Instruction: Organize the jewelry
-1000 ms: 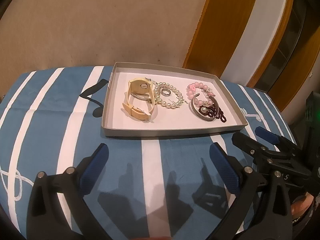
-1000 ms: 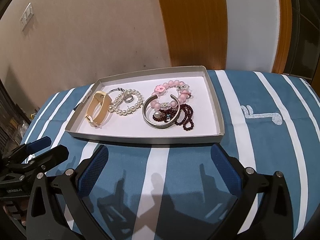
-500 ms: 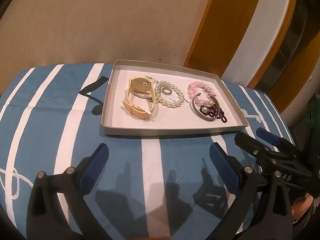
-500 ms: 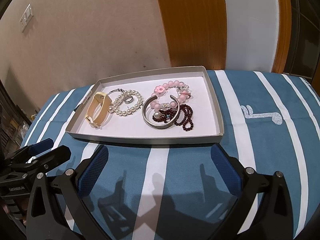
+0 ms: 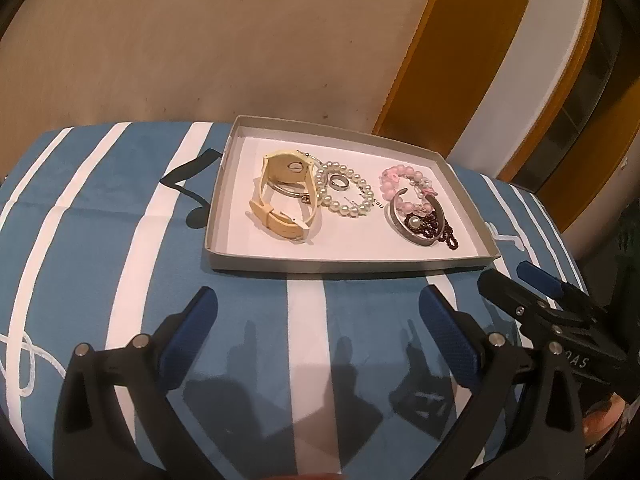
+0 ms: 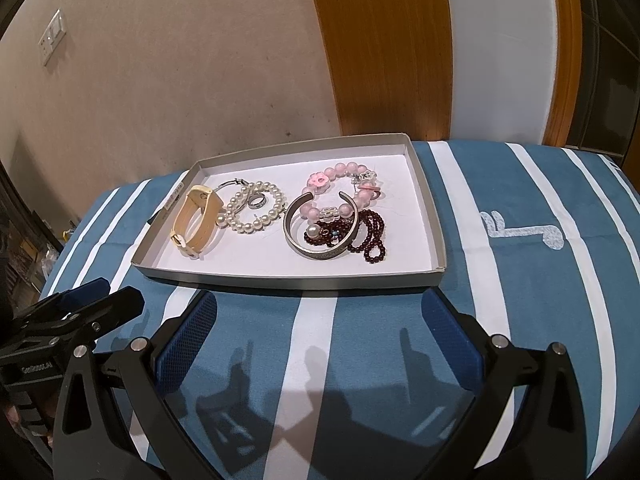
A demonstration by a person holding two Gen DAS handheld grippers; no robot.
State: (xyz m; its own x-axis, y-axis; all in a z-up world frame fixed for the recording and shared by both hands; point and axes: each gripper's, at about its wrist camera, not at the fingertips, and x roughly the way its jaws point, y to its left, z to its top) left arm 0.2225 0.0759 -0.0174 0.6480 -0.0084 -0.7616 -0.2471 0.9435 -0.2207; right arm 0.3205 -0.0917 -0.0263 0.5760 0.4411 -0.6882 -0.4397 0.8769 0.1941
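Jewelry tray (image 5: 348,268) lies just ahead of both grippers, left gripper (image 5: 320,312) and right gripper (image 6: 320,312), each spread wide, holding nothing.

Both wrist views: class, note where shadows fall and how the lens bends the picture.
Left wrist view: gripper shadows fan across the striped cloth before the tray; black vignette rings the corners. Right wrist view: similar shadows; door frame bows.
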